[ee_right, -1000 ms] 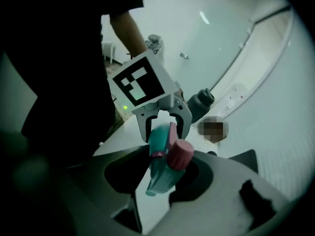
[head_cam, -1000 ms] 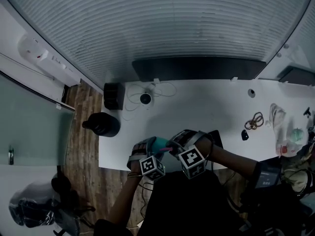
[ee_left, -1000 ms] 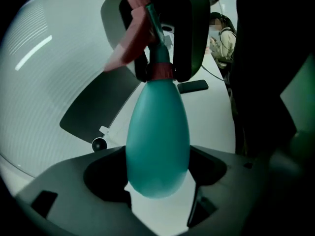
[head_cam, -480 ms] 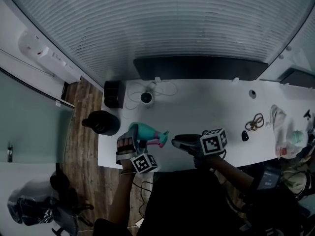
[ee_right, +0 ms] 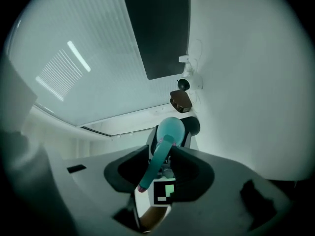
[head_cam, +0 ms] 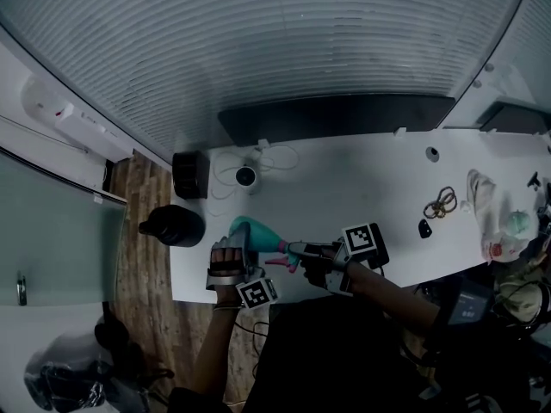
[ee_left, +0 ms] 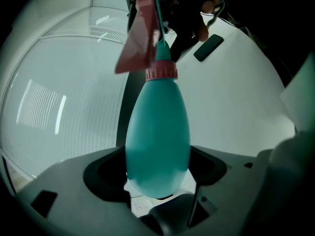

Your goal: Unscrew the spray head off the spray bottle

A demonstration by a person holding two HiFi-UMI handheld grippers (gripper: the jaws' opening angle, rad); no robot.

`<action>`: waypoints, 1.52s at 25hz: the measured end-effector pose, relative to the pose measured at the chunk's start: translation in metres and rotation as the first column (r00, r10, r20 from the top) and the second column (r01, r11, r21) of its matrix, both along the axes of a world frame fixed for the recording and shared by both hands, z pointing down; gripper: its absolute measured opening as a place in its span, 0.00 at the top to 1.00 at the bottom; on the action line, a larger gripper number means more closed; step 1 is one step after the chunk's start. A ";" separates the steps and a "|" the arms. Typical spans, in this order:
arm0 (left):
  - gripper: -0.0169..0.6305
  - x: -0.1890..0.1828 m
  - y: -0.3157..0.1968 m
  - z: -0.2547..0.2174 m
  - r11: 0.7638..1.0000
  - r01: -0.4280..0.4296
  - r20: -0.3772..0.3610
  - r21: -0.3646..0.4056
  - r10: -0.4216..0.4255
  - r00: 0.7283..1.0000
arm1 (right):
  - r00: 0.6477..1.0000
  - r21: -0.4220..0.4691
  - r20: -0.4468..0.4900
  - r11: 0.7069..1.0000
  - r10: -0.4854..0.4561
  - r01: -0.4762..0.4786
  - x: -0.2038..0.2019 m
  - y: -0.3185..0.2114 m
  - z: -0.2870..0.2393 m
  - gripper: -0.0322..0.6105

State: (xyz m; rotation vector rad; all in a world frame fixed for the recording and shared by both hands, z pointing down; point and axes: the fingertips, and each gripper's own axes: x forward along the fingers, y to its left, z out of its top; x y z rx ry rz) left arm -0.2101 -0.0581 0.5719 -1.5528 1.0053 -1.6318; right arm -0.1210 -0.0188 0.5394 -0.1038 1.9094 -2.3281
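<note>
The teal spray bottle point(head_cam: 252, 231) lies roughly level above the white table's point(head_cam: 362, 188) front left part, its fat end clamped in my left gripper point(head_cam: 242, 244). In the left gripper view the bottle point(ee_left: 157, 132) points away from the jaws, with its pink collar point(ee_left: 161, 73) and pink trigger point(ee_left: 138, 38) at the far end. My right gripper point(head_cam: 298, 252) faces it from the right. Its jaws stand open around the spray head point(ee_right: 156, 165), with gaps on both sides, and the bottle body point(ee_right: 172, 129) shows beyond.
A black box point(head_cam: 190, 172) and a small round device with a white cable point(head_cam: 245, 176) sit at the table's back left. A dark panel point(head_cam: 336, 114) runs along the back edge. Looped bands point(head_cam: 441, 202) and a plastic bag point(head_cam: 495, 222) lie right.
Half a second ago the right gripper was apart, to the right of the bottle; it has moved left onto the spray head. The left gripper turned and raised the bottle.
</note>
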 end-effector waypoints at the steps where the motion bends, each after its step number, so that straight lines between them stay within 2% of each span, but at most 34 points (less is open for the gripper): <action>1: 0.40 -0.001 0.001 0.000 1.000 -0.001 0.021 0.000 0.001 1.000 | 1.000 0.014 -0.021 1.000 -0.005 0.005 0.000 0.000 0.003 0.74; 4: 0.40 -0.005 0.004 0.005 1.000 0.008 0.080 -0.017 -0.007 0.997 | 0.998 -0.001 -0.062 1.000 -0.011 0.011 -0.002 0.000 0.014 0.75; 10: 0.40 -0.010 0.005 0.012 0.999 0.044 0.129 -0.031 -0.040 0.991 | 0.998 -0.150 -0.046 0.988 0.039 -0.046 -0.006 -0.003 0.030 0.75; 14: 0.40 -0.006 0.009 0.017 0.999 0.029 0.184 -0.038 -0.021 0.983 | 0.989 -0.119 -0.146 0.993 -0.002 -0.016 -0.003 0.005 0.046 0.76; 16: 0.40 -0.005 0.011 0.020 0.999 0.020 0.205 -0.043 -0.011 0.979 | 0.987 -0.138 -0.160 0.990 -0.026 0.003 -0.003 0.007 0.053 0.76; 19: 0.40 -0.003 0.015 0.027 0.998 0.017 0.205 -0.061 -0.004 0.979 | 0.986 -0.152 -0.162 0.988 -0.044 0.019 -0.002 0.010 0.059 0.76; 21: 0.40 -0.002 0.015 0.028 0.998 0.018 0.186 -0.062 -0.006 0.983 | 0.989 -0.150 -0.144 0.989 -0.017 -0.005 -0.001 0.008 0.058 0.76; 24: 0.40 0.007 0.017 0.027 0.997 -0.007 0.106 -0.074 0.015 0.994 | 0.998 -0.162 -0.049 0.986 0.036 -0.043 -0.006 0.007 0.050 0.75; 26: 0.40 0.011 0.017 0.031 0.996 -0.002 0.079 -0.091 0.009 0.997 | 0.997 -0.126 -0.057 0.991 0.044 -0.051 -0.006 0.004 0.048 0.75; 29: 0.40 0.011 0.022 0.045 0.988 0.030 0.019 -0.154 -0.028 0.999 | 0.991 -0.031 -0.136 0.999 0.015 -0.019 -0.006 0.002 0.052 0.75; 31: 0.40 0.013 0.025 0.051 0.982 0.033 -0.009 -0.186 -0.035 0.999 | 0.986 0.024 -0.165 0.999 -0.018 0.022 -0.007 0.002 0.053 0.75; 33: 0.40 0.017 0.029 0.053 0.976 0.025 -0.030 -0.215 -0.032 0.999 | 0.971 0.143 -0.227 0.984 -0.072 0.107 -0.006 0.005 0.050 0.75; 34: 0.40 0.019 0.031 0.055 0.973 0.021 -0.043 -0.229 -0.031 0.999 | 0.954 0.231 -0.281 0.957 -0.106 0.175 -0.006 0.007 0.048 0.75; 35: 0.40 0.020 0.033 0.058 0.970 0.019 -0.059 -0.243 -0.034 0.998 | 0.926 0.330 -0.350 0.907 -0.141 0.262 -0.005 0.010 0.046 0.75; 36: 0.40 0.021 0.035 0.062 0.964 0.016 -0.081 -0.265 -0.039 0.996 | 0.887 0.431 -0.429 0.824 -0.172 0.368 -0.005 0.014 0.045 0.75; 37: 0.40 0.023 0.039 0.066 0.951 0.011 -0.113 -0.308 -0.049 0.992 | 0.836 0.525 -0.514 0.700 -0.193 0.485 -0.004 0.019 0.044 0.75; 38: 0.40 0.027 0.045 0.071 0.927 0.002 -0.163 -0.376 -0.068 0.984 | 0.778 0.602 -0.596 0.531 -0.198 0.596 -0.003 0.023 0.042 0.75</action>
